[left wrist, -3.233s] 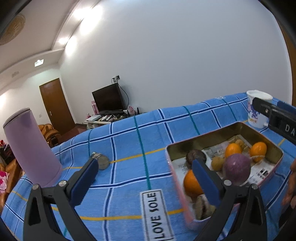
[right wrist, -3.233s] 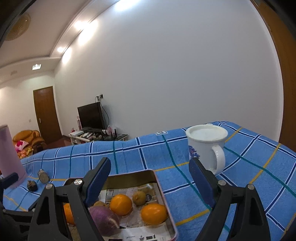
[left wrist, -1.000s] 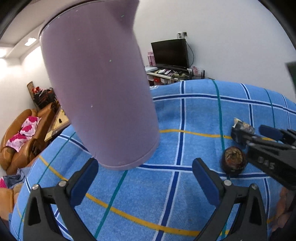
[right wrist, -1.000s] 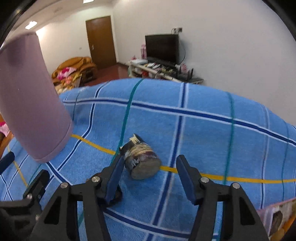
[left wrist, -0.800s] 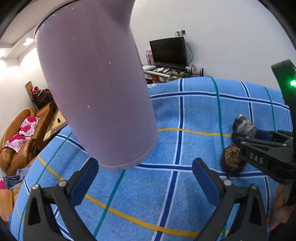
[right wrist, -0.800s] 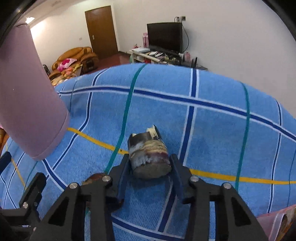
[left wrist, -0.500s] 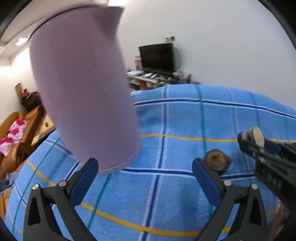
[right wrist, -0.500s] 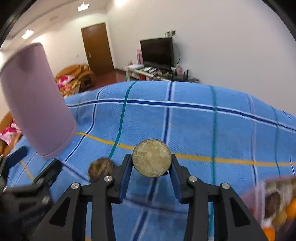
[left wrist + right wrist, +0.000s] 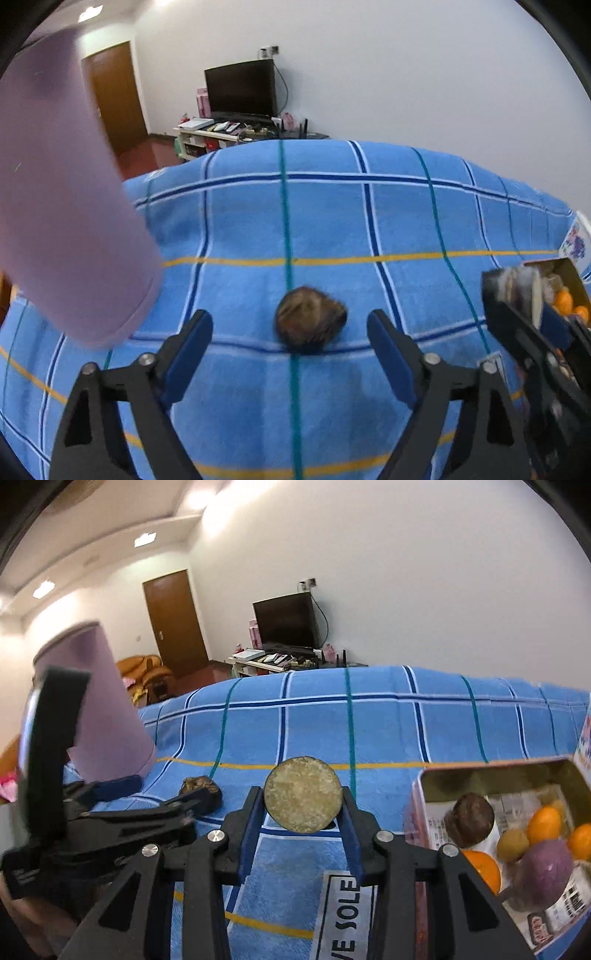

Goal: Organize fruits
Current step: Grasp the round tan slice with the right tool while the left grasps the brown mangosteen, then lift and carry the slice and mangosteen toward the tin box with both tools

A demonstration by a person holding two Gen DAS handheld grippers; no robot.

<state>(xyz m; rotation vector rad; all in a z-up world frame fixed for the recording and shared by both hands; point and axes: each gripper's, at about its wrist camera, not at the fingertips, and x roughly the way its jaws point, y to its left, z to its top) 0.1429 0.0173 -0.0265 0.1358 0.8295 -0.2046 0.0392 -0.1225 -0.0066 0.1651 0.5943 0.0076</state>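
A: So, what is different from a second ago?

B: Back then the right gripper (image 9: 303,814) stood with its jaws apart around a cut stub (image 9: 303,799) lying on the blue cloth (image 9: 388,731). Now its pads are clamped on that stub, whose round cut face fills the middle of the right wrist frame, lifted clear of the cloth.

A: And where is it heading?

B: Toward the tin (image 9: 491,771), I judge. A second ago the tin barely showed in that view; now it fills the lower right of the frame, with oranges, a purple fruit and a dark one inside. The stub is not over it yet.

A: What about the left gripper (image 9: 290,325)?

B: A second ago it faced the purple cup (image 9: 62,192), with the small brown fruit (image 9: 310,319) off at the right. Now the cup sits at the left edge and the fruit lies at centre, just ahead of the jaws. The jaws have just been closing, yet they remain apart, and the fruit is not gripped. It is blurred, so I cannot tell its kind.

A: Meaning for the task?

B: One piece is in hand and on its way; the second is lined up but still on the cloth. Both remain to go in the tin.
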